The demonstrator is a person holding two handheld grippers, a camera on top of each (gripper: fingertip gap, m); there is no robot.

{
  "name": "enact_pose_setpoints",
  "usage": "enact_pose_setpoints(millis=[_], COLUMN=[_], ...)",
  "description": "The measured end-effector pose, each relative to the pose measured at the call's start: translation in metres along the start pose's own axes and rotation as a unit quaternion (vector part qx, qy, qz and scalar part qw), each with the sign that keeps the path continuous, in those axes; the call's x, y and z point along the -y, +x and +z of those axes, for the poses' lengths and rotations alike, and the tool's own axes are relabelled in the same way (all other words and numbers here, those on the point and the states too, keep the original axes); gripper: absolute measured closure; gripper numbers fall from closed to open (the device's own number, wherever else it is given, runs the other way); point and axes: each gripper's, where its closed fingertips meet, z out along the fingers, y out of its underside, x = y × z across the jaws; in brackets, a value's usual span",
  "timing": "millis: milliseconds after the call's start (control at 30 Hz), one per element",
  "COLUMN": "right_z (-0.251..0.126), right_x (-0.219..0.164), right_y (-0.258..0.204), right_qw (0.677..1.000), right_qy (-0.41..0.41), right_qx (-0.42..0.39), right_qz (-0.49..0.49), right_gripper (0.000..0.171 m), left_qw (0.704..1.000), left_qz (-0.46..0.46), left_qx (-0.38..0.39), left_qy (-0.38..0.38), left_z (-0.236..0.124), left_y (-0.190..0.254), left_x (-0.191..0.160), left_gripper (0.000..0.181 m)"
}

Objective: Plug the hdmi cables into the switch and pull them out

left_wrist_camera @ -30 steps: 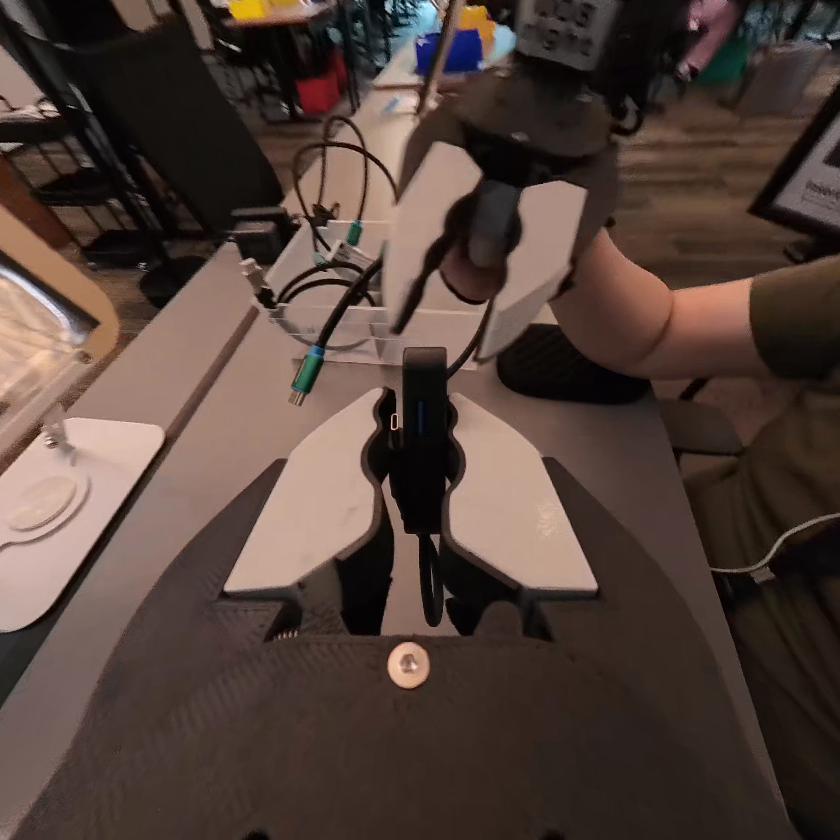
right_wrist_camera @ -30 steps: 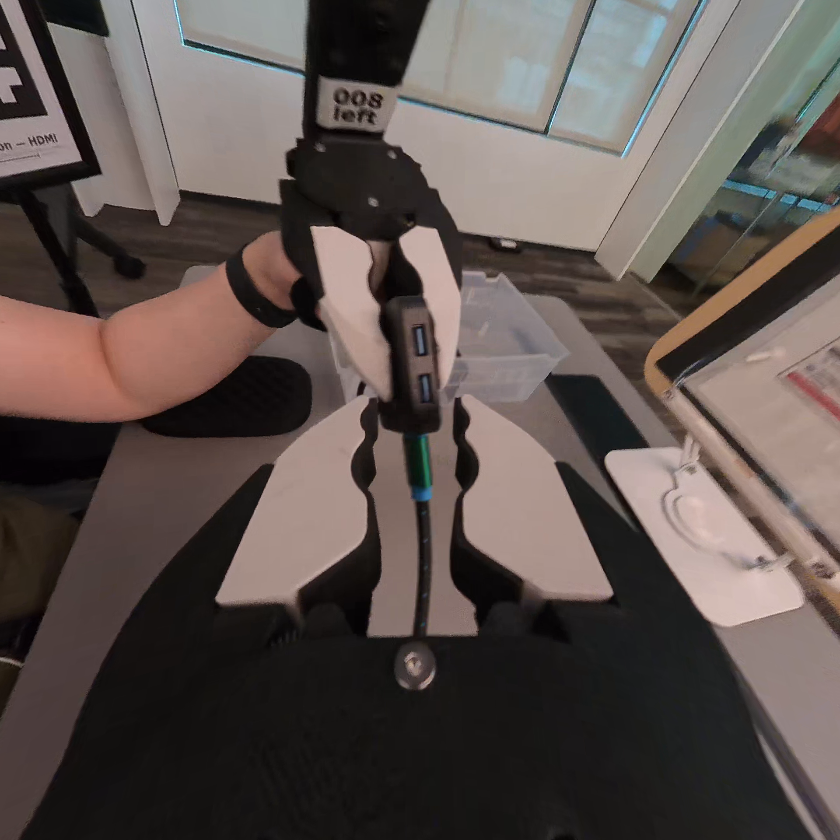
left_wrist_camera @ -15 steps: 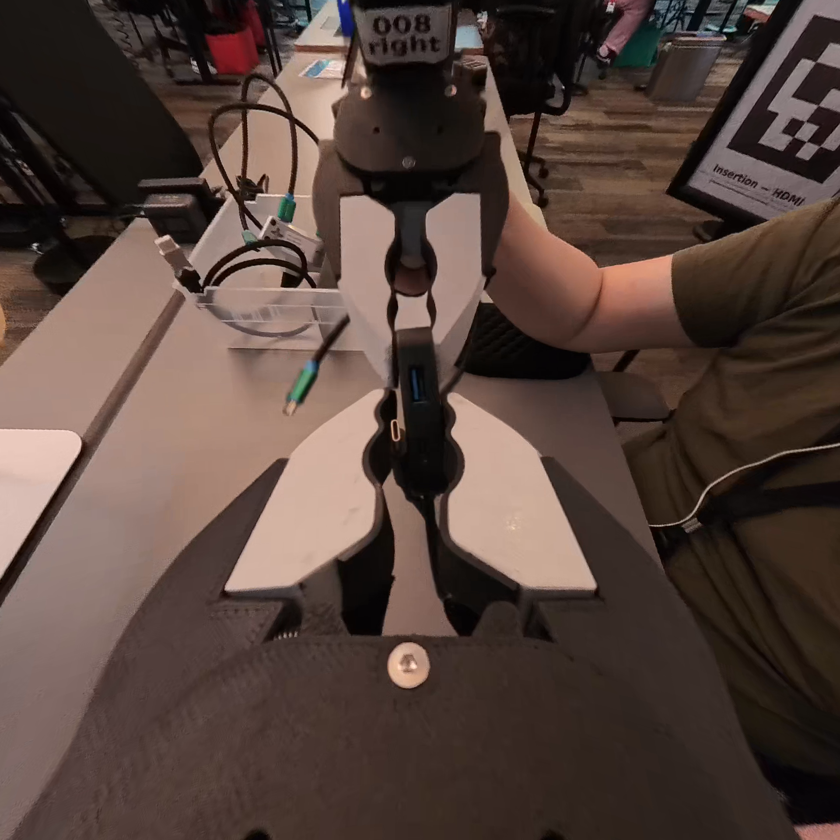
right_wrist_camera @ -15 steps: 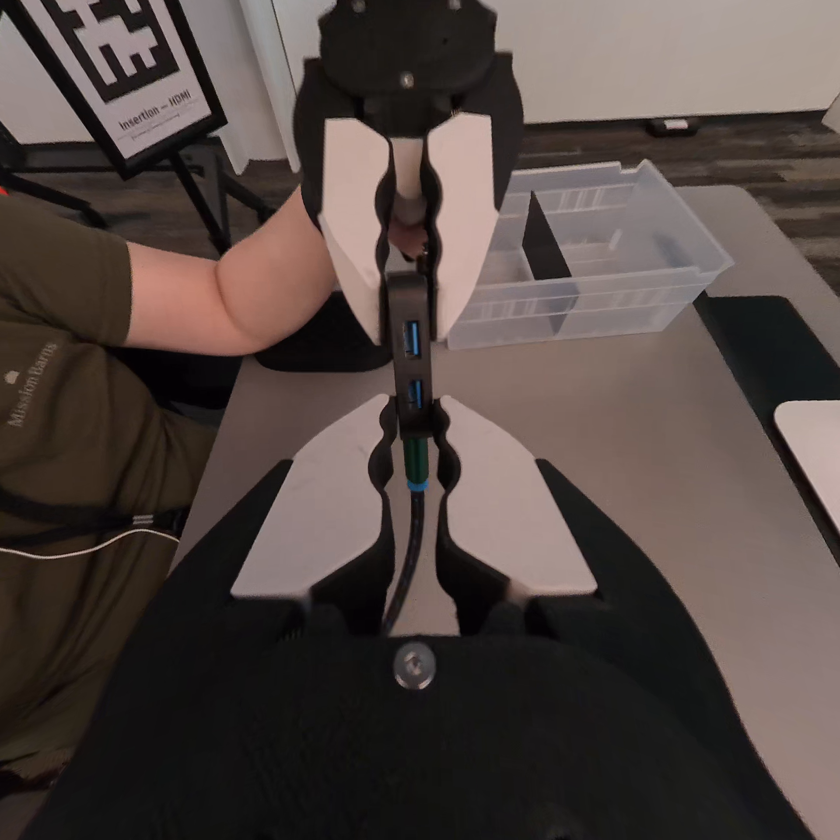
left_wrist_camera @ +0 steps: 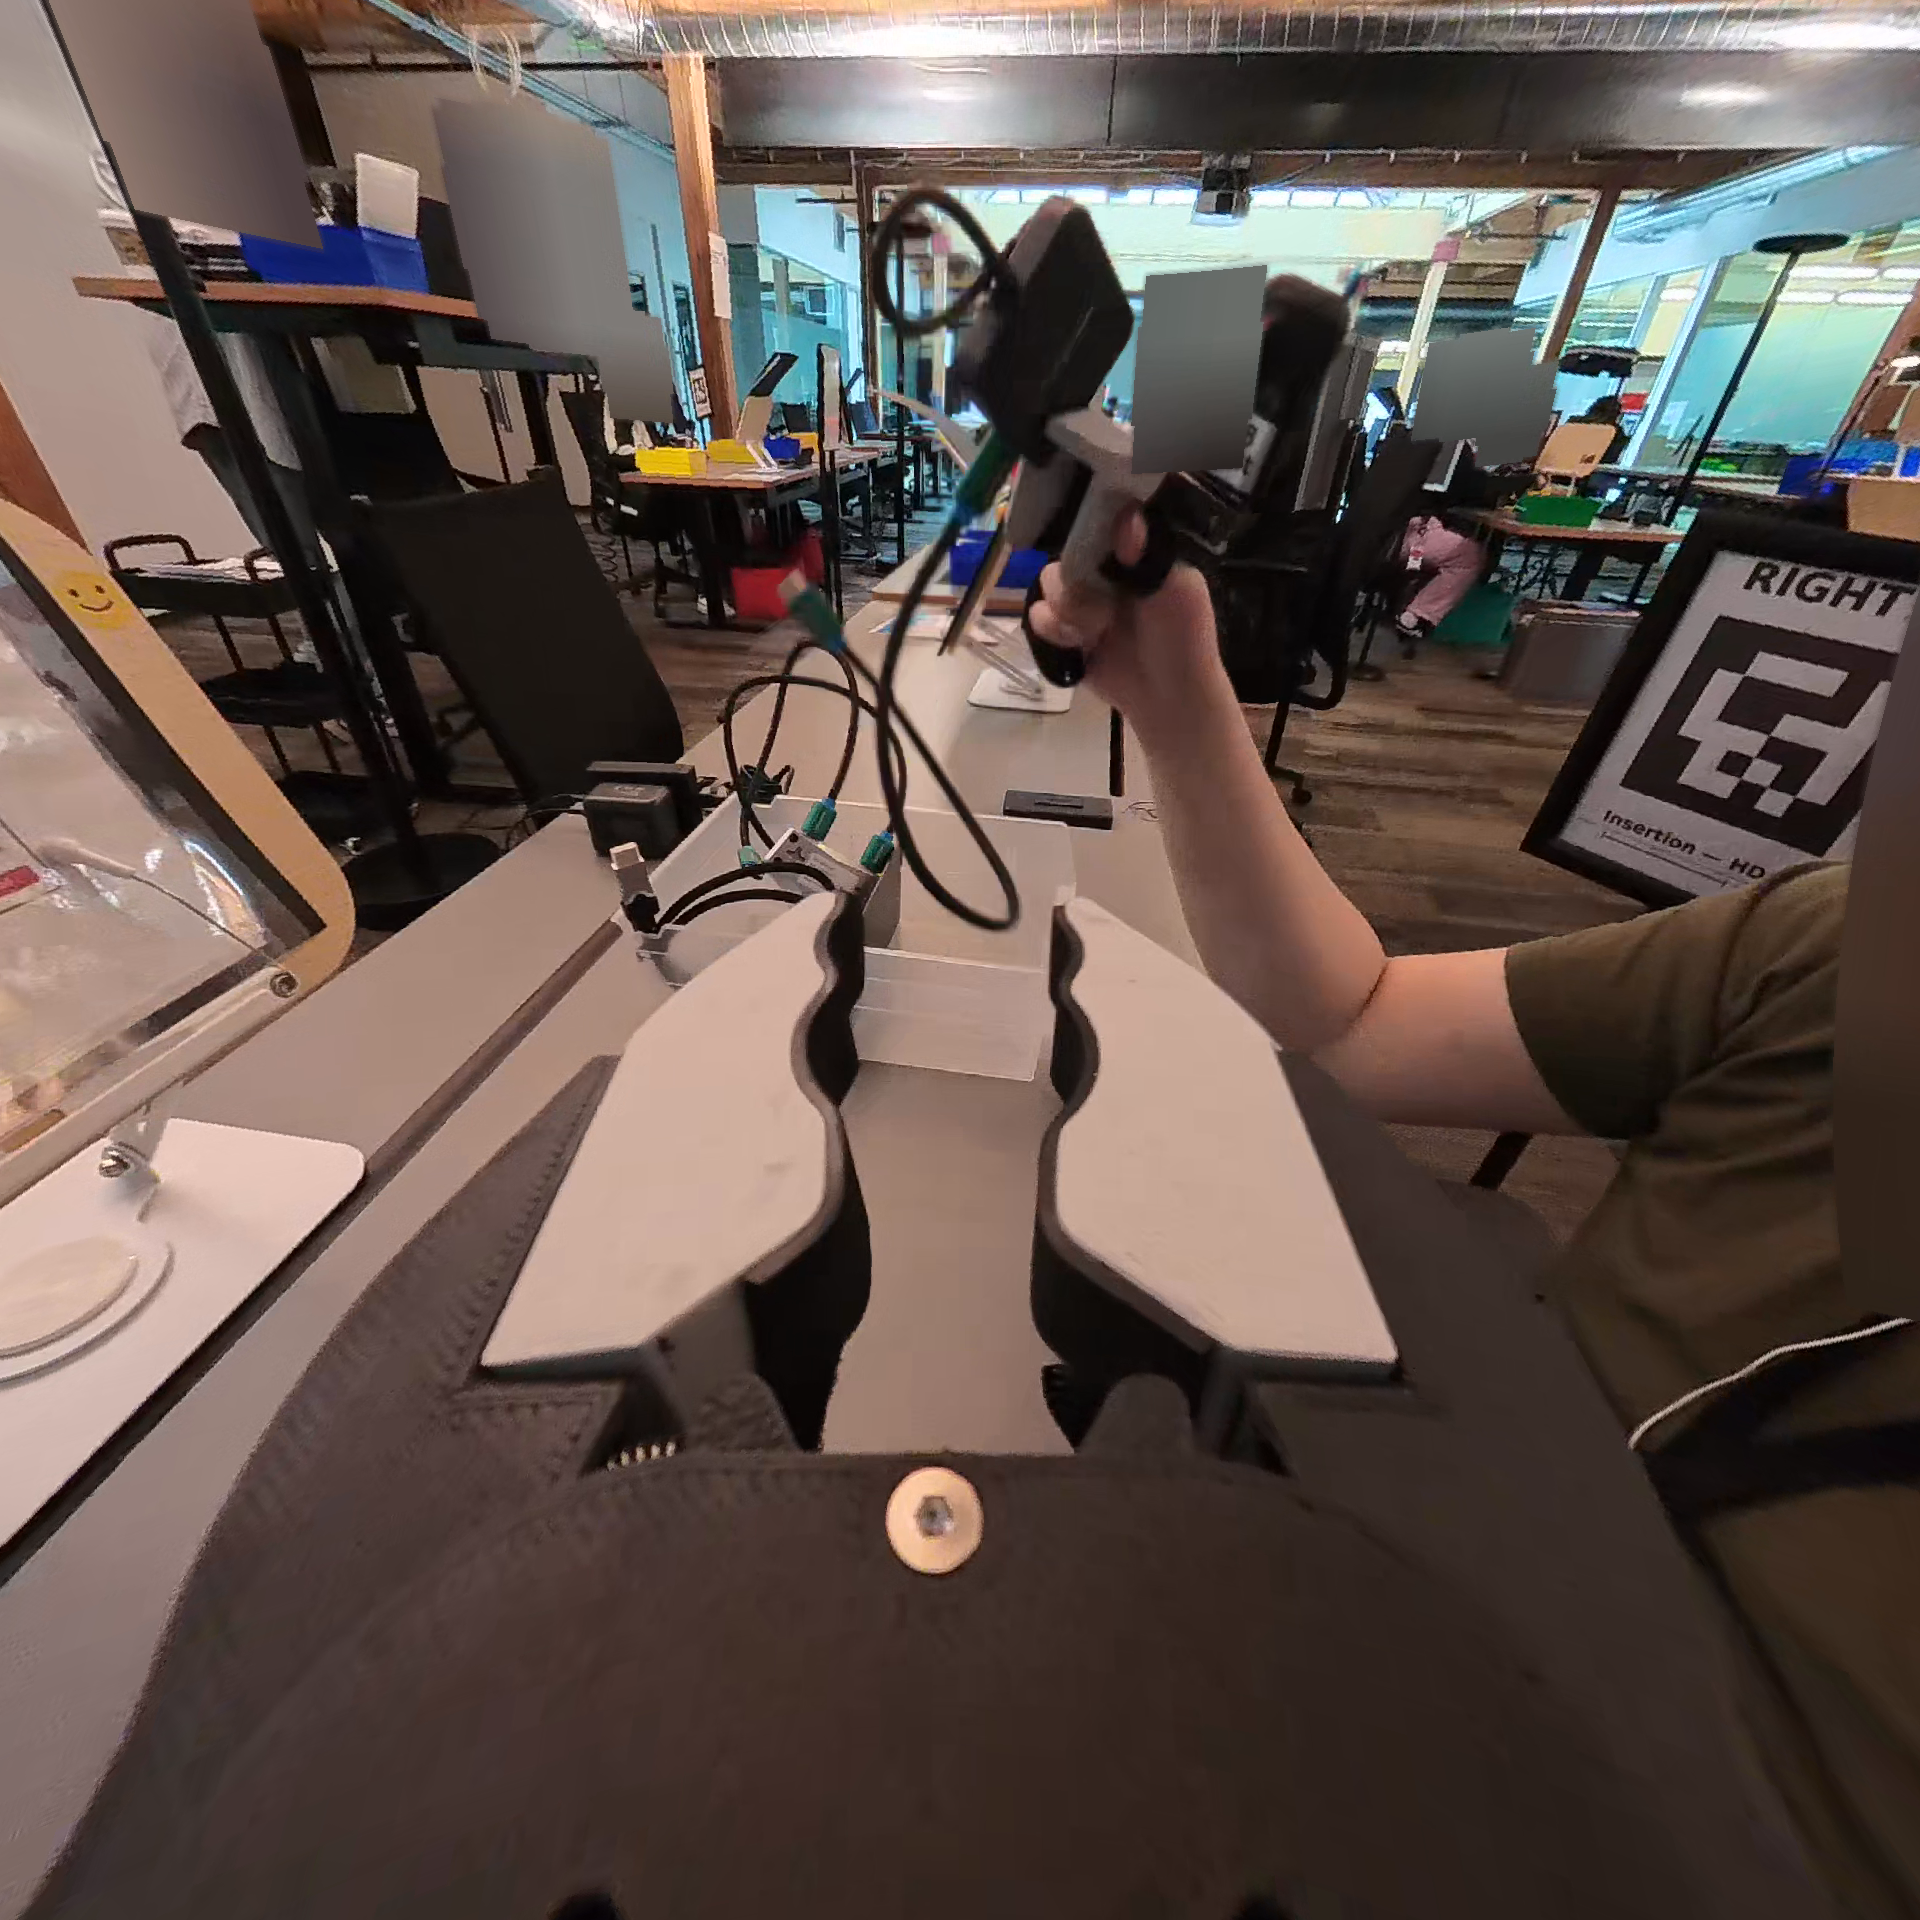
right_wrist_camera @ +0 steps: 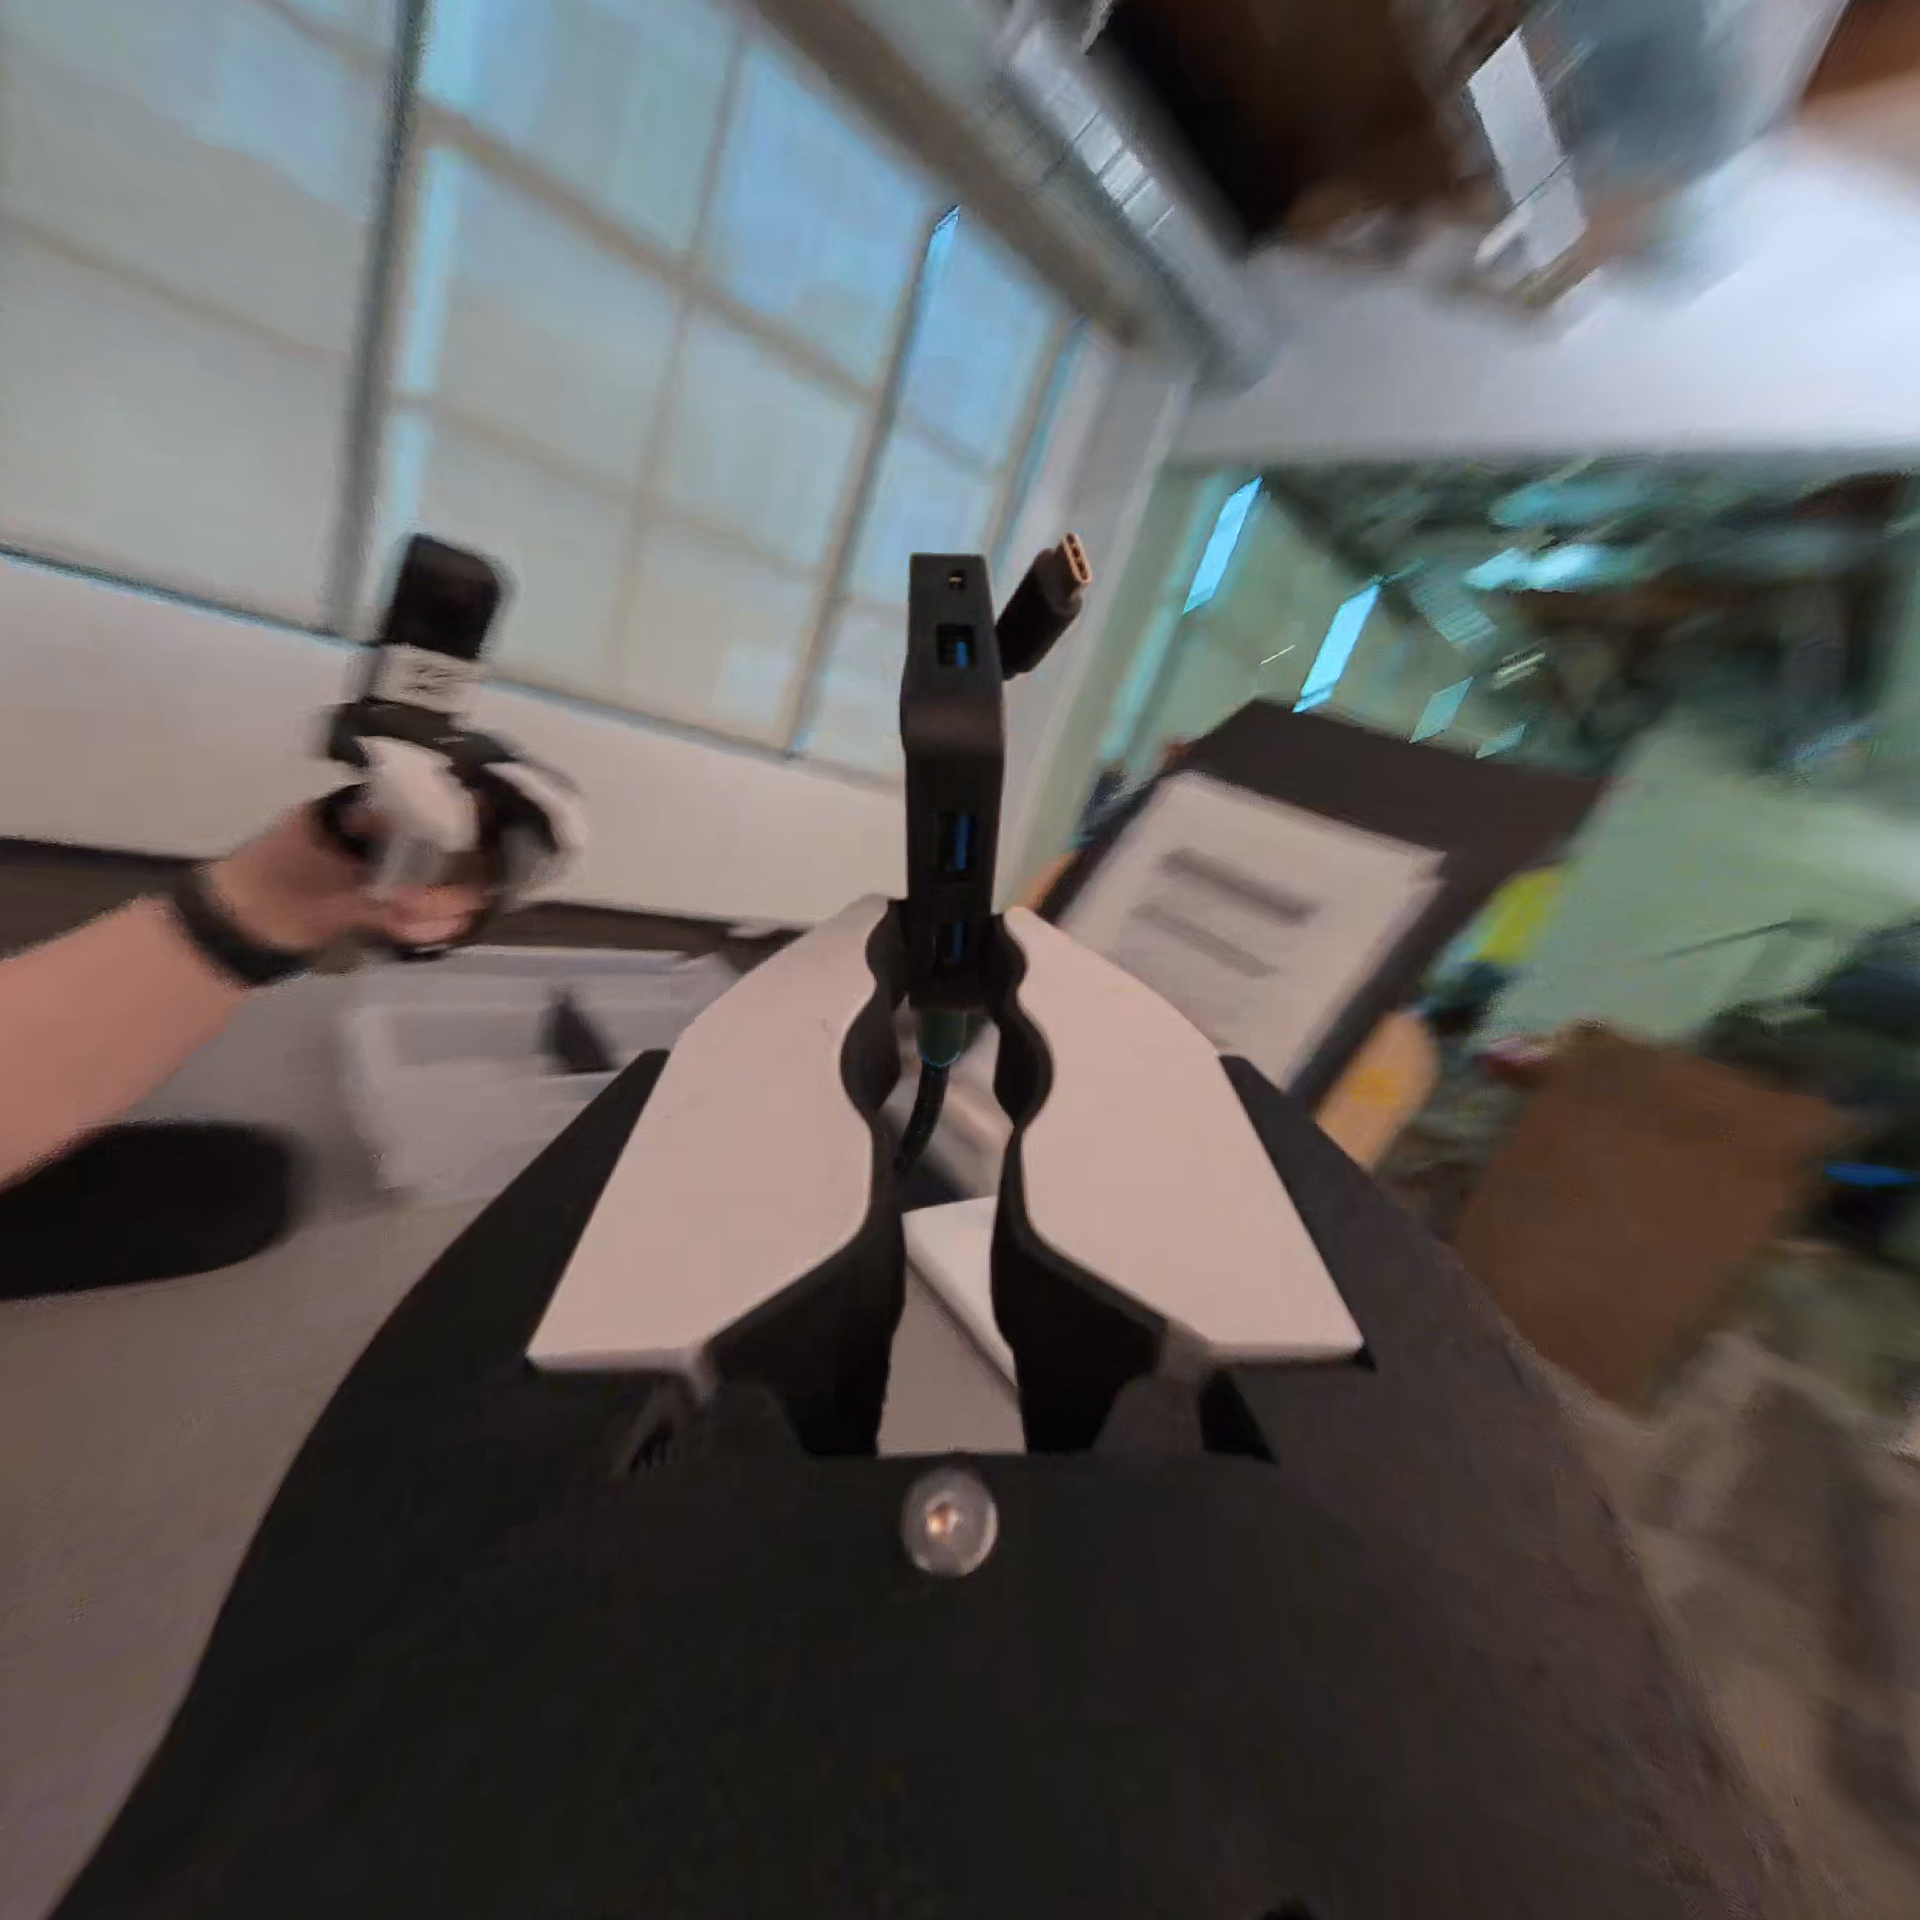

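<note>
Black slab-shaped switch point(right_wrist_camera: 954, 769) clamped in right gripper point(right_wrist_camera: 951, 971) jaws; left gripper point(left_wrist_camera: 948, 961) gapes.

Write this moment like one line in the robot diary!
left gripper: open, empty | right gripper: shut on black box-shaped switch, raised | green-tipped black HDMI cable: plugged in | clear plastic bin: on table

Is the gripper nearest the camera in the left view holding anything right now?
No, the left gripper is open and empty; the small black box-shaped switch is up in the right gripper.
</note>
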Motion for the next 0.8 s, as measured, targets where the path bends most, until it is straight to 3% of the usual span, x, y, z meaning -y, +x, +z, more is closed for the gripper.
enact_pose_setpoints(millis=[67,167,333,467,567,667,733,800], right_z=[-0.026,-0.045,-0.049,-0.055,-0.055,-0.044,-0.044,-0.045], right_x=[-0.004,-0.029,-0.064,-0.076,-0.088,-0.117,-0.134,-0.121], right_y=[0.038,0.067,0.107,0.129,0.135,0.130,0.129,0.124], right_qw=[0.996,0.993,0.972,0.937,0.941,0.975,0.980,0.985], right_qy=[0.005,-0.034,-0.049,-0.050,-0.044,-0.063,-0.077,-0.033], right_qx=[-0.083,-0.117,-0.206,-0.282,-0.283,-0.202,-0.181,-0.164], right_qz=[-0.009,-0.007,-0.105,-0.199,-0.178,-0.065,-0.044,-0.042], right_gripper=[0.156,0.156,0.157,0.157,0.157,0.157,0.156,0.157], left_qw=[1.000,1.000,0.999,0.999,0.999,0.999,0.999,0.998], left_qz=[-0.008,-0.024,-0.021,-0.021,-0.017,-0.017,-0.018,-0.017], left_qx=[-0.006,-0.015,-0.013,-0.016,-0.017,-0.018,-0.018,-0.020], left_qy=[0.003,-0.005,-0.020,-0.026,-0.034,-0.039,-0.044,-0.048], left_z=[0.003,0.009,0.015,0.018,0.019,0.021,0.022,0.022], left_y=[0.000,0.000,-0.003,-0.002,-0.002,-0.002,-0.002,0.000], left_x=[0.000,-0.006,-0.013,-0.017,-0.019,-0.022,-0.024,-0.025], left_gripper=[0.147,0.149,0.149,0.150,0.150,0.150,0.150,0.150])
